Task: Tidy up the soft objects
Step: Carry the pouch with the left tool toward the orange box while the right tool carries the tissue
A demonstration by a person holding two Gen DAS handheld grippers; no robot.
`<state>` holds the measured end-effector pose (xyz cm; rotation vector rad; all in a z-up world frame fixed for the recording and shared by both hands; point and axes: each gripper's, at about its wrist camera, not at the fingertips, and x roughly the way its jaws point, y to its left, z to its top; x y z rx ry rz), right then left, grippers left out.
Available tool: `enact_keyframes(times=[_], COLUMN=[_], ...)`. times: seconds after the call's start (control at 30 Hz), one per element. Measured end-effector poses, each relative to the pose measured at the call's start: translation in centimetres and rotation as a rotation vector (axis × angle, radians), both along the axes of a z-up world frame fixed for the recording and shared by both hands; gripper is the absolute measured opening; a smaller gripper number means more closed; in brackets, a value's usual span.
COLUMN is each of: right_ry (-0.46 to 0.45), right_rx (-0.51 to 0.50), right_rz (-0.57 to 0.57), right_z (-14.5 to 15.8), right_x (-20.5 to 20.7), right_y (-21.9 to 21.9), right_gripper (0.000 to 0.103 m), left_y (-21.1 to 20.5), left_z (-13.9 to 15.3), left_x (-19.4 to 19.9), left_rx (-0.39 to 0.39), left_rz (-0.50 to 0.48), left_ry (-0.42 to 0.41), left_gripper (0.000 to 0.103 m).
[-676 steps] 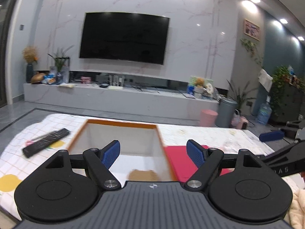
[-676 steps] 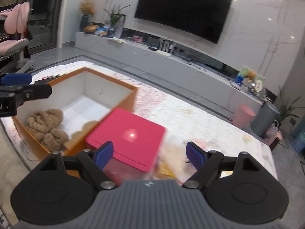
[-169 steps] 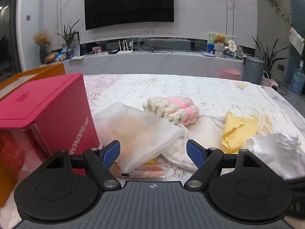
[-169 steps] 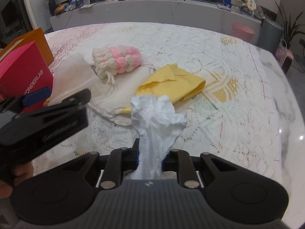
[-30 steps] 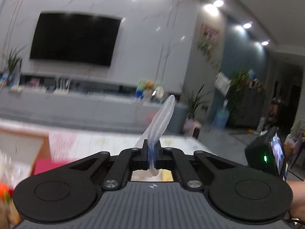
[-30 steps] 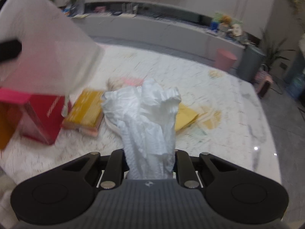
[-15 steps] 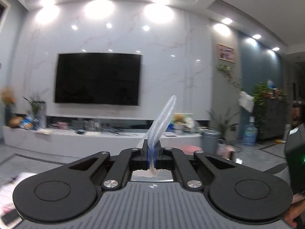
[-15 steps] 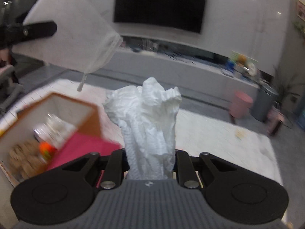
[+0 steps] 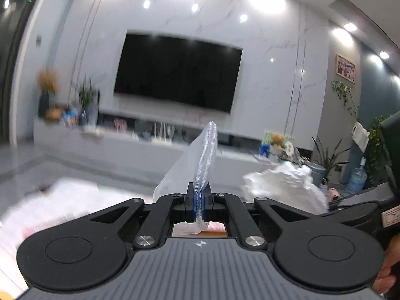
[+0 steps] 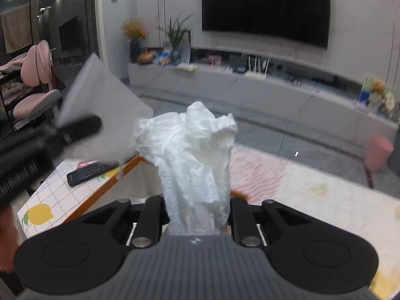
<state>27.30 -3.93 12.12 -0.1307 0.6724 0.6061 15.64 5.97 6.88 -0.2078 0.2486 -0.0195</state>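
White mesh on the left, white crumpled cloth on the right, and both are up in the air! The left gripper (image 9: pixel 199 206) has its tongs pressed together on the zipper edge of the mesh pouch (image 10: pixel 100 115), which hangs slack in front of the pink chair. A second ago the pouch was above the spread of things on the cloth-covered table (image 10: pixel 312 200); now both hands have swung across, and the television wall fills the view. Moving right: the remote control (image 10: pixel 90 172) lies on the checked cloth, and beside it the orange box (image 10: pixel 112 180) shows its near rim under the pouch. Then the right gripper (image 10: pixel 197 215), tongs pinching the base of the crumpled cloth (image 10: pixel 190 155), the bunch standing up between them, just over that box edge. By my reading, this is the carry almost finished: both soft things have come to the box, and what remains is to lower and let go inside it.
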Motion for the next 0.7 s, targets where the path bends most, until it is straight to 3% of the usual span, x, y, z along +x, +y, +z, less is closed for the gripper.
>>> enact_keyframes(times=[0.07,0.17,0.27,0.47,0.57,0.6,0.63,0.67,0.7], right_ry=[0.028,-0.021,-0.022,-0.031,-0.019,-0.019,-0.02,-0.017,-0.01], right_rx=[-0.024,-0.127,-0.163,-0.267,-0.28,-0.284,-0.284,-0.282,-0.276], right_rz=[-0.004,-0.026,-0.018,-0.01,-0.02,-0.029,-0.04,-0.054,-0.072], right_z=[-1.5,-3.2,-4.2,-5.8,-6.0,-6.0,-5.9,-5.8,-5.8], right_x=[0.5,1.2,2.6,3.2,3.3,3.2,3.4,3.3,3.5], right_y=[1.1,2.7,2.9,3.8,4.1,4.0,3.9,3.8,3.6], right_gripper=[0.016,0.016,0.016,0.016,0.016,0.016,0.016,0.016,0.016], left_y=[0.2,1.0,1.7,3.1,3.8,3.8,3.9,4.1,4.6], left_z=[-1.2,-2.6,-3.4,-3.5,-4.2,-4.2,-4.3,-4.5,-4.8], left_x=[1.0,2.6,3.5,3.7,3.8,4.1,4.3,4.5,4.5], left_rx=[-0.052,-0.098,-0.144,-0.209,-0.213,-0.202,-0.192,-0.191,-0.201], left_rz=[-0.01,-0.014,-0.057,-0.114,-0.117,-0.105,-0.078,-0.036,-0.006], left_ry=[0.058,0.141,0.194,0.245,0.275,0.297,0.328,0.358,0.367], left_gripper=[0.003,0.003,0.004,0.007,0.013,0.027,0.049,0.063,0.084])
